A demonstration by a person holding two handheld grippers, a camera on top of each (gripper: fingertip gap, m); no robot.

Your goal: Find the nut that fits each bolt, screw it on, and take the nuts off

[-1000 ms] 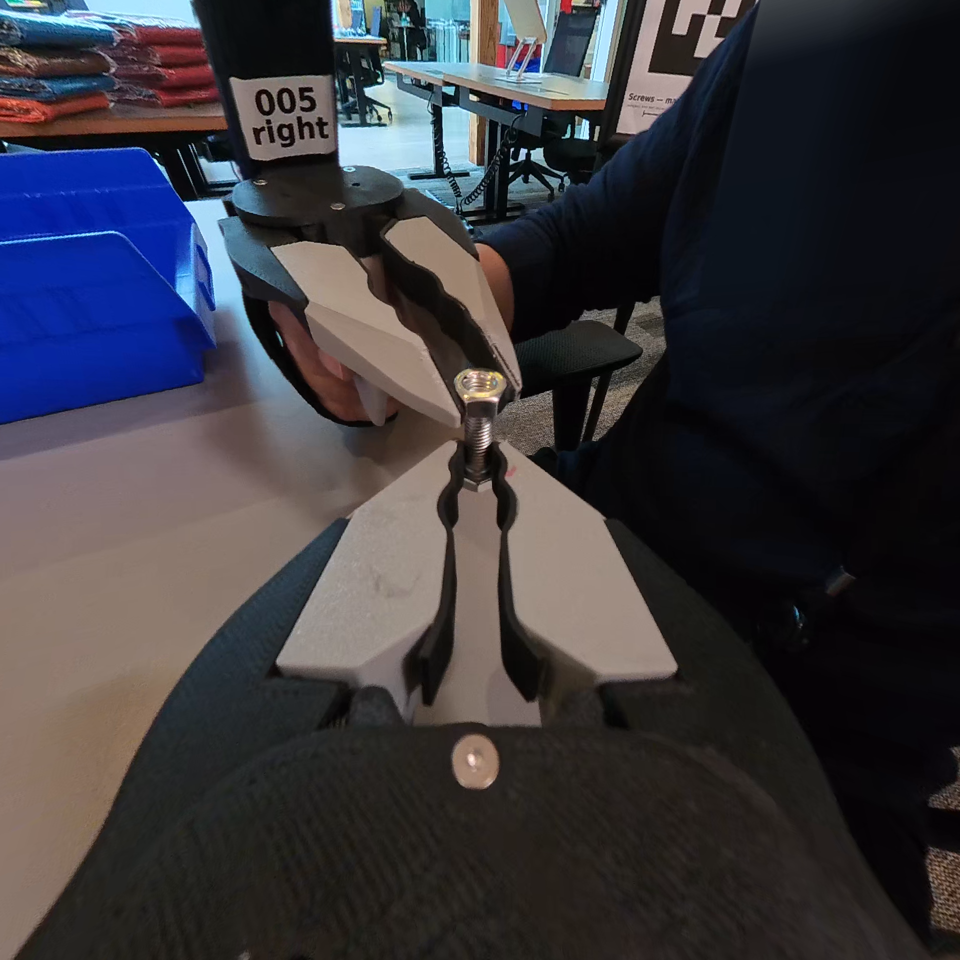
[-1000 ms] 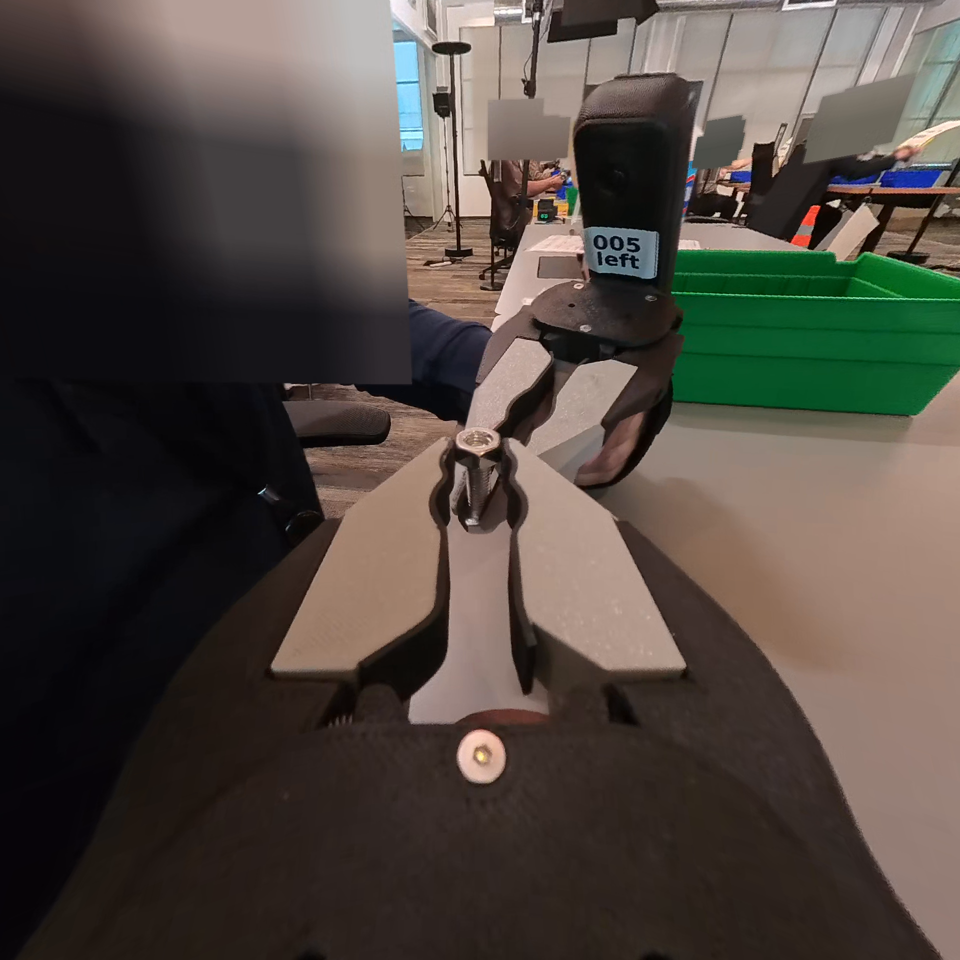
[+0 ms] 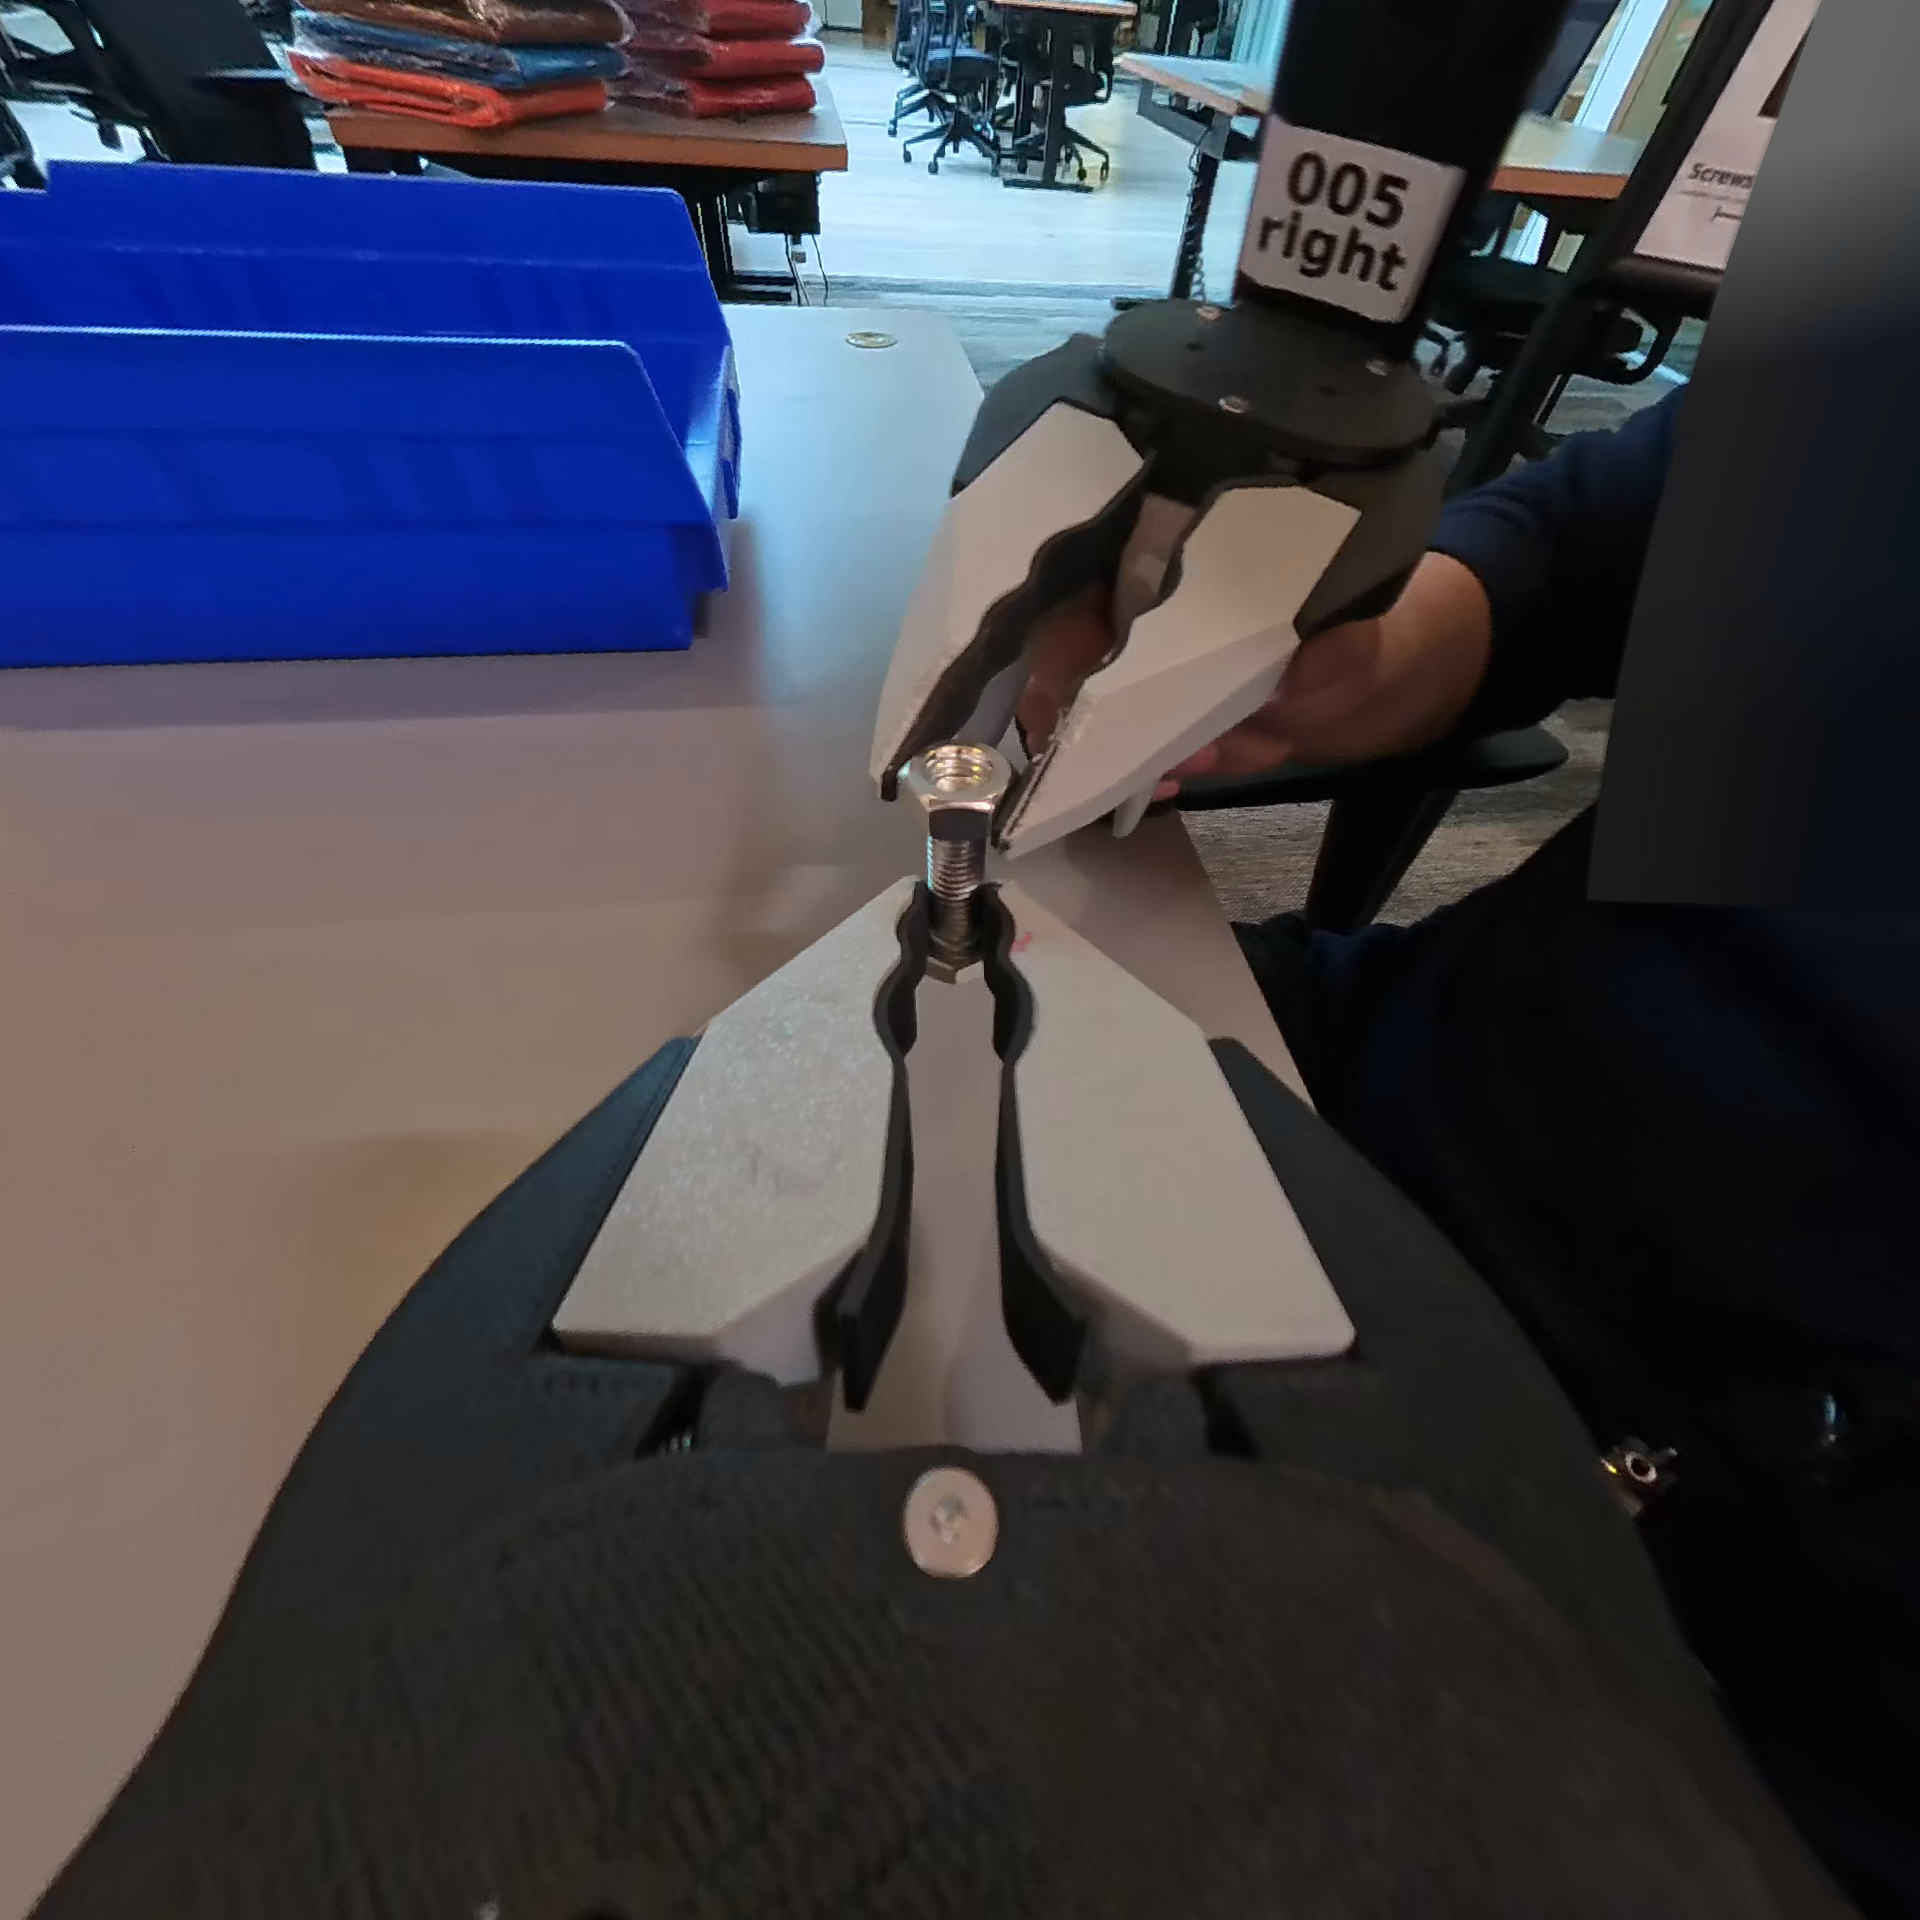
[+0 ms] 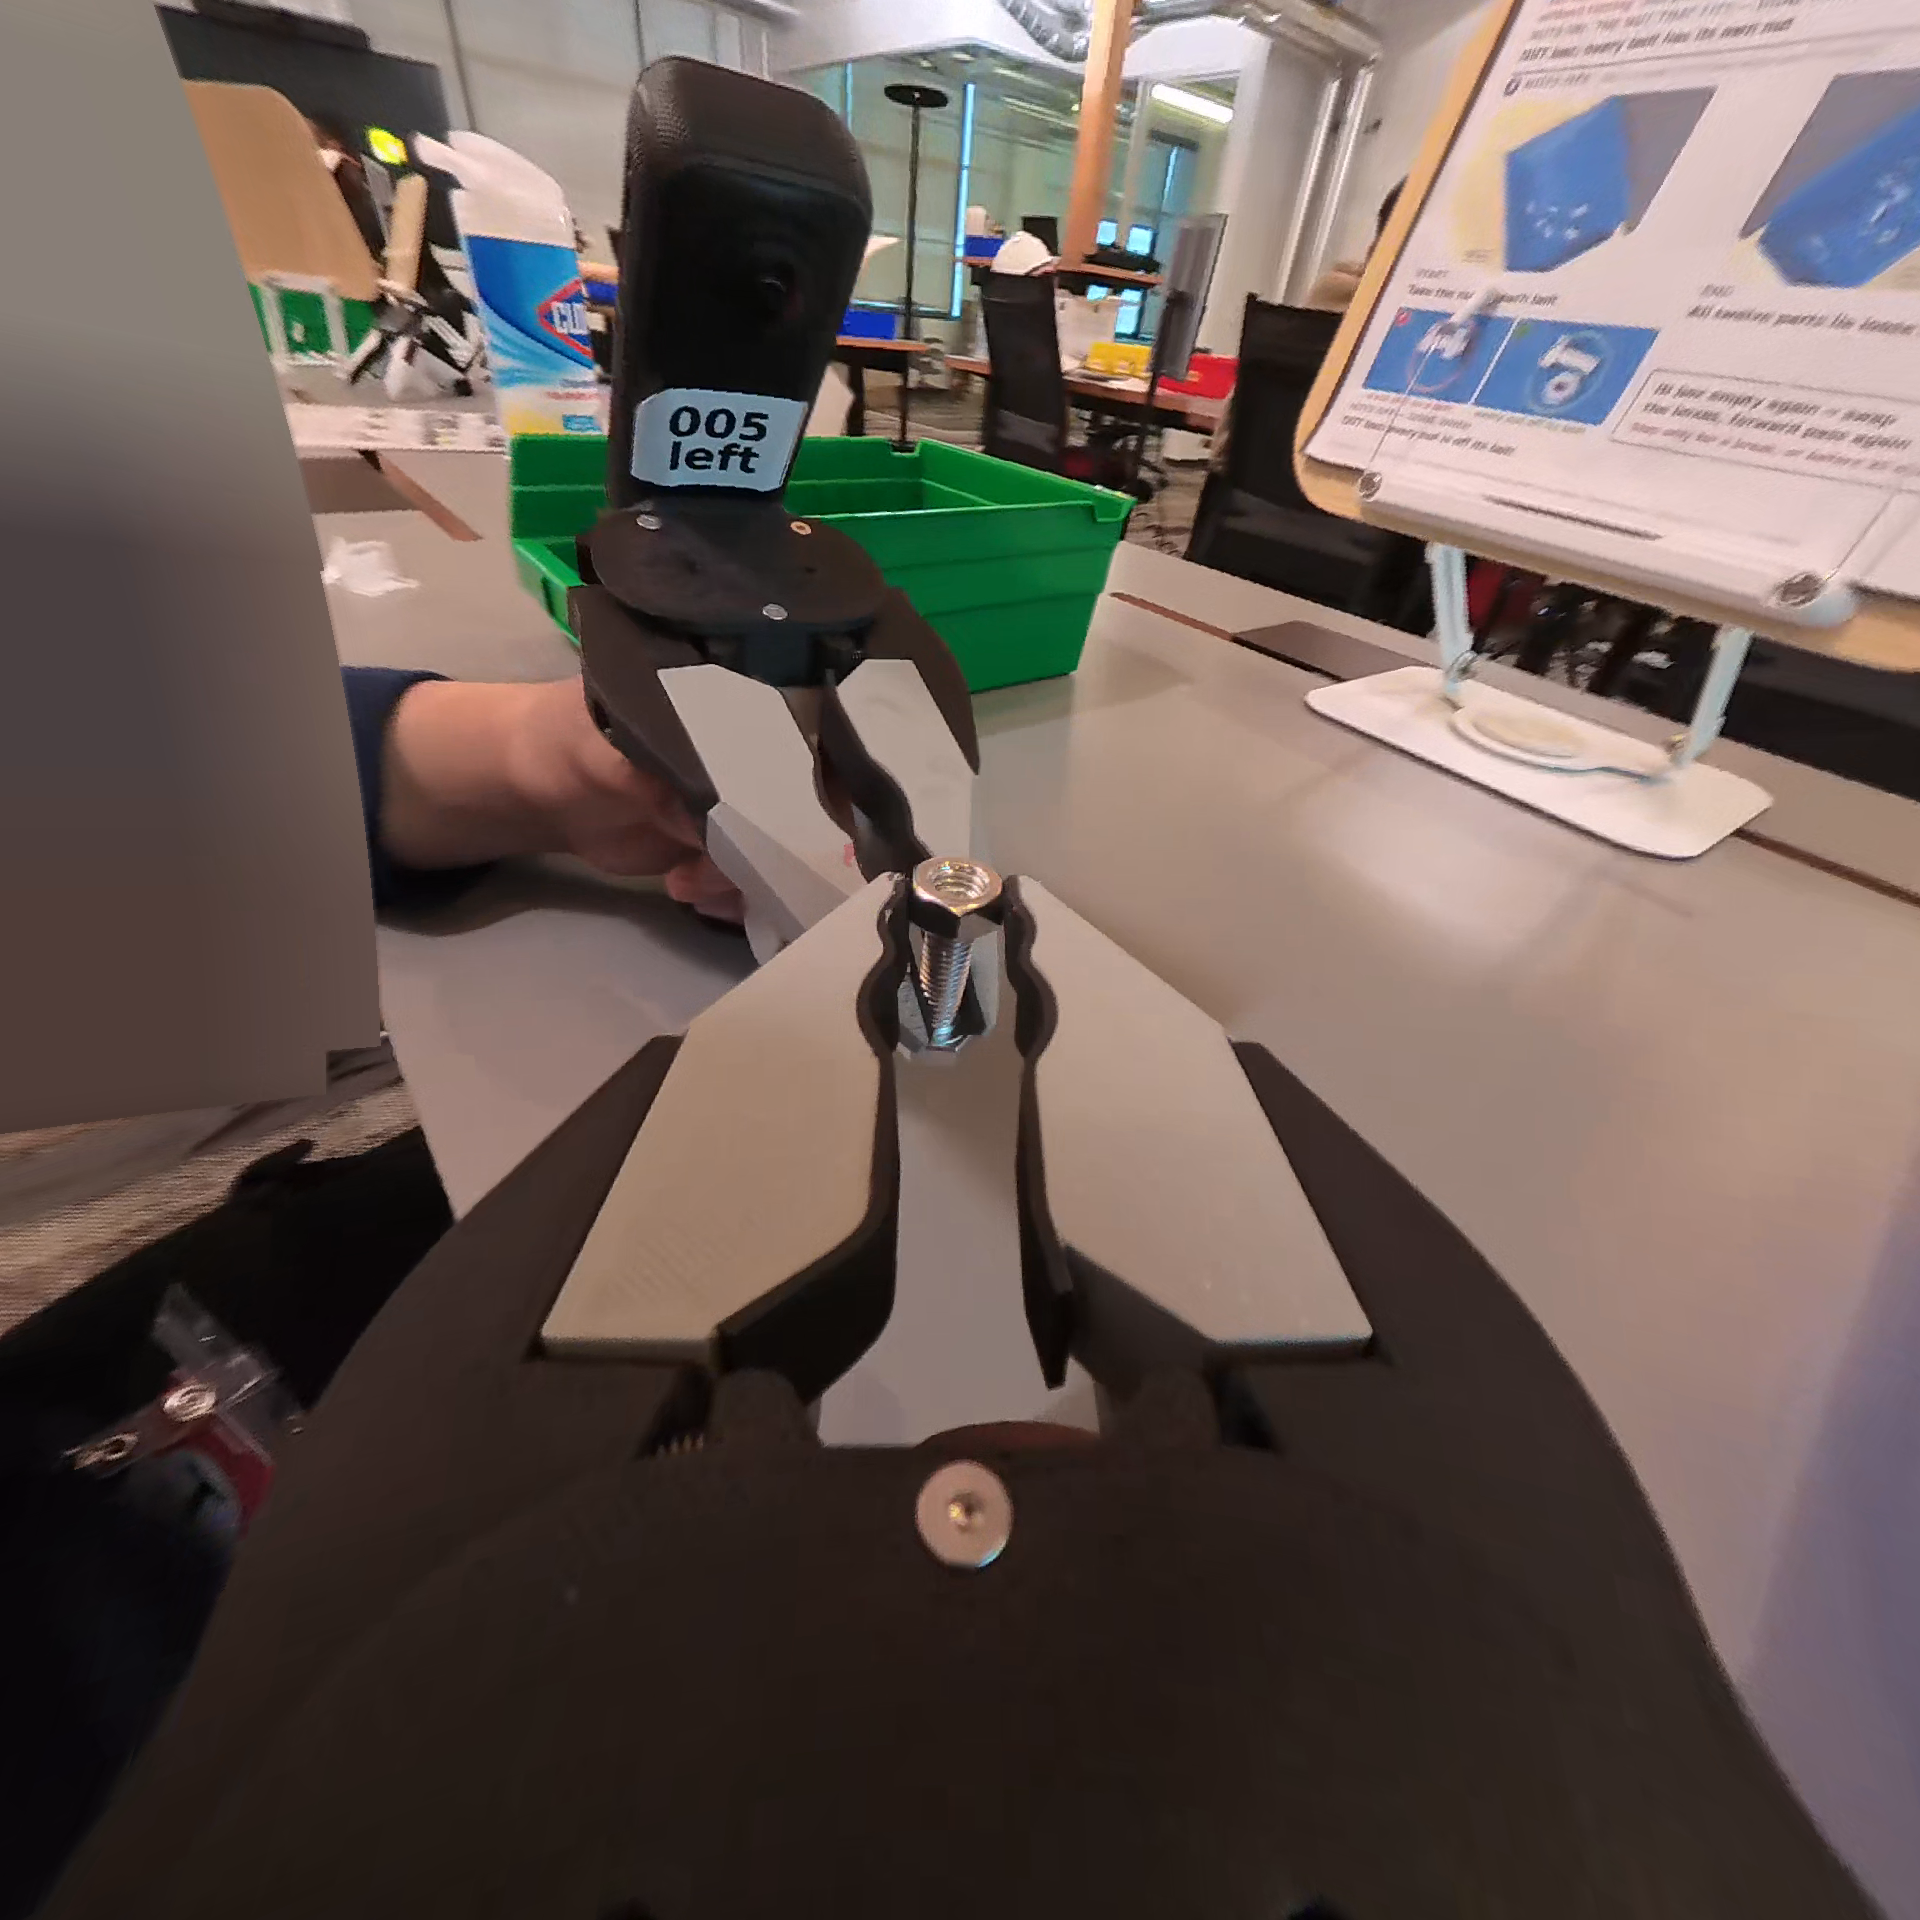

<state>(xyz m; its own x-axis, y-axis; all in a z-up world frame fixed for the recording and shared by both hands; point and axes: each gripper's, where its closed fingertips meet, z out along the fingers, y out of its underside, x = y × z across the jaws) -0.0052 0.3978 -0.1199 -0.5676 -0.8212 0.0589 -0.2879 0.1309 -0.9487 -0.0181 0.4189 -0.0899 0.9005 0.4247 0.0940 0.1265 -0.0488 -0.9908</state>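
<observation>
A silver bolt (image 3: 948,873) stands upright with a hex nut (image 3: 954,781) on the top of its thread. My left gripper (image 3: 951,920) is shut on the bolt's lower end, at the head. My right gripper (image 3: 948,800) comes down from the upper right, its tips closed on either side of the nut. In the right wrist view the right gripper (image 4: 954,899) is shut on the nut (image 4: 954,891), with the bolt (image 4: 943,982) hanging below it. The left gripper (image 4: 878,831) reaches in from the left there, its tips hidden behind my right finger.
Both grippers are over the grey table (image 3: 312,935) near its front edge. A blue bin (image 3: 343,436) stands at the far left. A green bin (image 4: 966,561), a wipes canister (image 4: 530,301) and an instruction board on a white stand (image 4: 1538,748) stand farther off. A person's hands hold the grippers. My two grippers' fingertips are within a few centimetres of each other.
In the left wrist view the right gripper has swung from the bolt's upper left to its upper right, still on the nut. Both cameras have turned away from the person toward the table.
</observation>
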